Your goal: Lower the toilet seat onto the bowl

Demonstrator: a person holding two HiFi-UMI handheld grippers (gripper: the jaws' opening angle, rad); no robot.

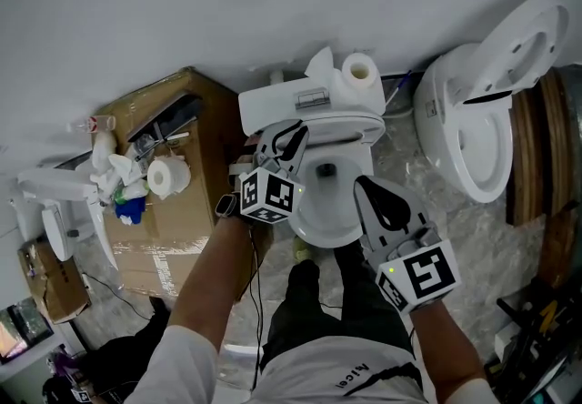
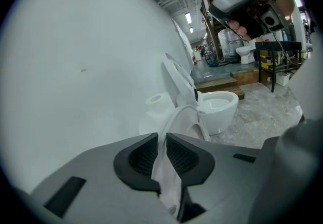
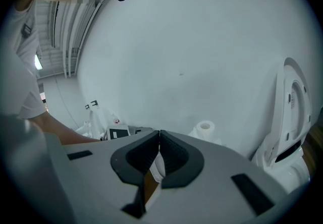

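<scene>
The white toilet stands against the wall just ahead of me, its bowl uncovered. Its seat is raised toward the tank. My left gripper is at the seat's left edge. In the left gripper view, that gripper is shut on the thin white seat rim, which curves away beyond the pads. My right gripper hovers over the bowl's right rim. In the right gripper view, that gripper is shut with nothing in it.
A paper roll sits on the tank. To the left, a taped cardboard box carries another roll and bottles. A second toilet with its lid up stands at the right, beside wooden boards.
</scene>
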